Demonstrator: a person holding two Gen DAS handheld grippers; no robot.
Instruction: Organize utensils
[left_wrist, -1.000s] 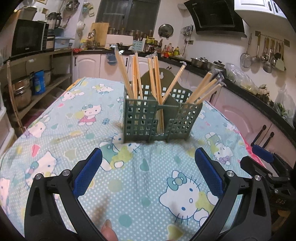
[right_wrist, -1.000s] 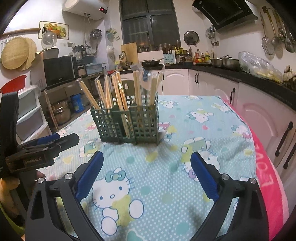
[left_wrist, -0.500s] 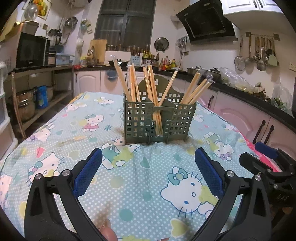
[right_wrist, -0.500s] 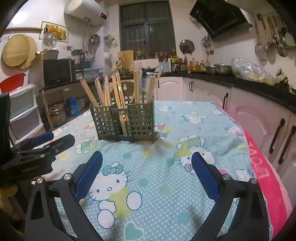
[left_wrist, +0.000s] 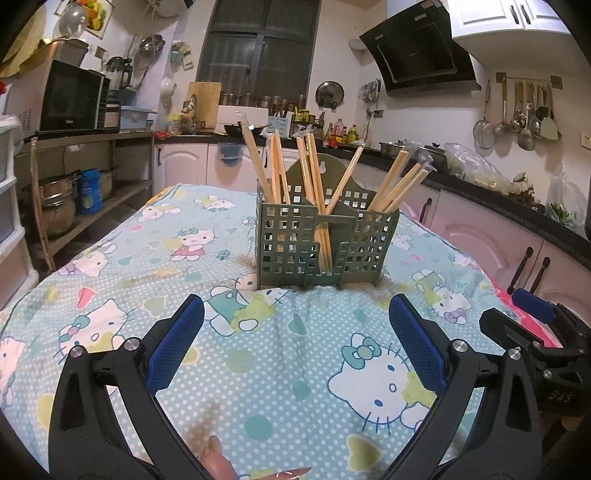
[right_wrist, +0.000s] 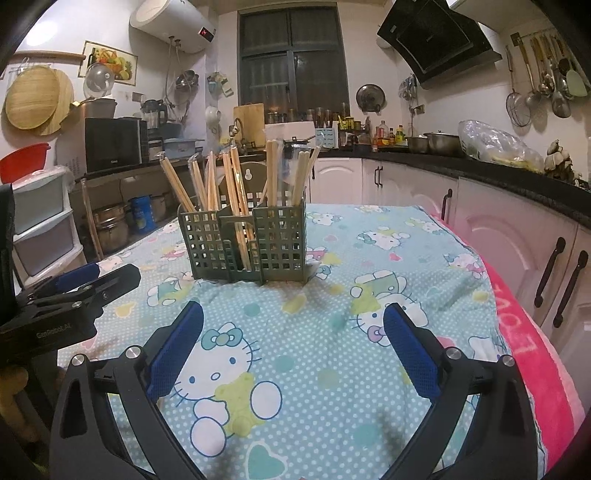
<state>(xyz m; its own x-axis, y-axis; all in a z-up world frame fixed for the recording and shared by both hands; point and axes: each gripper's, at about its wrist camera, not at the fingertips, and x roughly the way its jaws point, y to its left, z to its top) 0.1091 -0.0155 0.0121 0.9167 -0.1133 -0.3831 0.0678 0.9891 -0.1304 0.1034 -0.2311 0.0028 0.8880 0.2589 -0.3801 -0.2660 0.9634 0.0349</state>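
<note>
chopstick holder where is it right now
The chopstick holder stands upright on the tablecloth, centred ahead of the open left gripper; in the right wrist view it sits ahead and left of the open right gripper.

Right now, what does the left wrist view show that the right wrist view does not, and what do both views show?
Only the left wrist view shows a fingertip at the bottom edge, and the right tool from the side.

Only the right wrist view shows the white water heater, the red basin and the left tool from the side.

Both show the green holder standing on the Hello Kitty cloth with the chopsticks upright or leaning in its compartments. Each view's own tool is open and empty.
</note>
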